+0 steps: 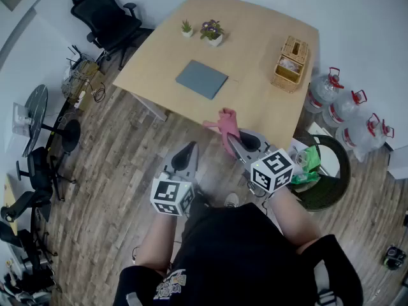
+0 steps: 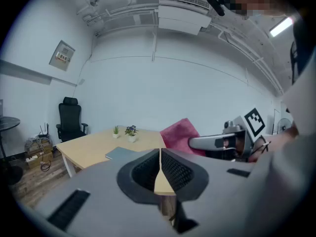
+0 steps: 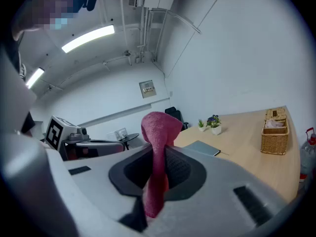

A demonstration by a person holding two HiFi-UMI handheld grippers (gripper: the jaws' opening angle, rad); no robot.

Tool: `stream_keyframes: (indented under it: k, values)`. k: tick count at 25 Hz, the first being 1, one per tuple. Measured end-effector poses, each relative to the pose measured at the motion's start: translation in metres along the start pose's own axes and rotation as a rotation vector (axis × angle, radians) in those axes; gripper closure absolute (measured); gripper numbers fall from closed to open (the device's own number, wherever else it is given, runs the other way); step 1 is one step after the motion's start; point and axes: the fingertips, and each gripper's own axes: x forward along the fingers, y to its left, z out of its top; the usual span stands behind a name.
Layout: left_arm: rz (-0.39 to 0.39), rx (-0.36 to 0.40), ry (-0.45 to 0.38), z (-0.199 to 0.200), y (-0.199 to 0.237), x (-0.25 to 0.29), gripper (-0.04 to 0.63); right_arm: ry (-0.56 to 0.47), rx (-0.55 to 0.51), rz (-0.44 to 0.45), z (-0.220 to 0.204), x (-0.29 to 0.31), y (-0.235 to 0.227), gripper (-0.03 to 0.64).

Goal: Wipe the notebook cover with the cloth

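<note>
Cloth (image 3: 159, 127), fuzzy pink, bunched in R gripper (image 3: 158, 157).

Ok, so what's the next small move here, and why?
Probably carry the right gripper forward over the table and lower the cloth toward the notebook. The cloth is clamped in its jaws, but the gripper is well short of the notebook, which lies untouched. The left gripper is shut and empty.

Left tool (image 1: 190, 146) — jaws pressed together, nothing between them, held near level, pointing forward. Right tool (image 1: 234, 136) — jaws clamped on cloth (image 3: 158, 132), near level, slightly ahead of the left. Both forearms bare, extended forward.
</note>
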Motion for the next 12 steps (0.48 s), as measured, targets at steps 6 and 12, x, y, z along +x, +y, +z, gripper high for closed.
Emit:
stream_keyframes:
  k: [6, 12]
  values:
    - [0.011, -0.015, -0.013, -0.001, 0.003, -0.002, 0.583, -0.007, 0.010, -0.004, 0.000, 0.000, 0.000, 0.561]
    - [0.041, -0.045, -0.027, -0.004, 0.014, -0.011, 0.581, -0.015, 0.031, -0.024, -0.001, -0.001, 0.001, 0.560]
